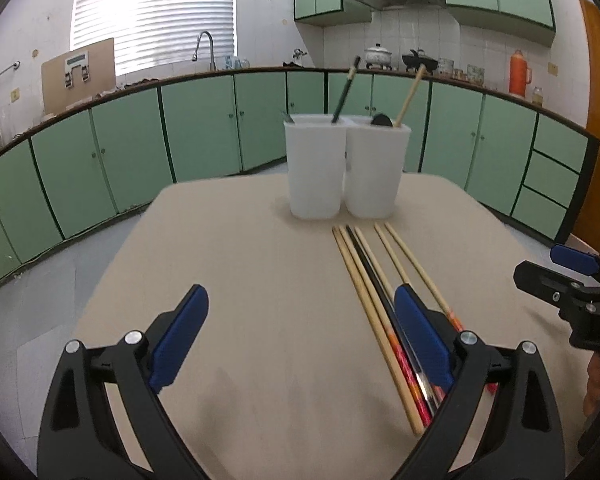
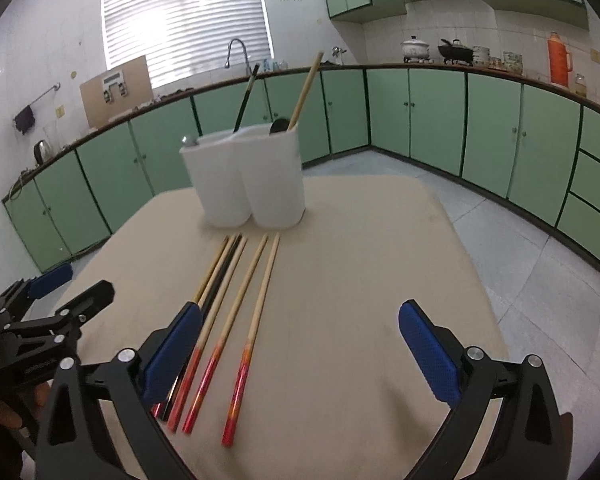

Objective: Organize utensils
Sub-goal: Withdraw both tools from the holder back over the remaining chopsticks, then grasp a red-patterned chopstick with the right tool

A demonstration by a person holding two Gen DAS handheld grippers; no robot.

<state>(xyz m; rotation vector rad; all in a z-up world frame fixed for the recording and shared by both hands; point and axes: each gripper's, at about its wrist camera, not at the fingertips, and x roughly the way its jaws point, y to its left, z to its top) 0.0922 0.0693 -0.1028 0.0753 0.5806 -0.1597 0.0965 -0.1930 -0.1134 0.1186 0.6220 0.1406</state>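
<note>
While both tools hover low over the beige table (image 1: 240, 280), the left gripper (image 1: 300, 340) and right gripper (image 2: 300, 356) are seen spread wide, nothing held. Loose chopsticks (image 2: 236, 312) are laid side by side just before two white holders (image 1: 344, 168), touching each other. One dark chopstick (image 1: 346, 90) and one bamboo chopstick (image 1: 410, 96) are stood inside.

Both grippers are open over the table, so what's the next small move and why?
Probably lower the right gripper onto the rightmost red-ended wooden chopstick: it lies apart from the others, between the open fingers, and the white plastic holders stand just beyond.
</note>
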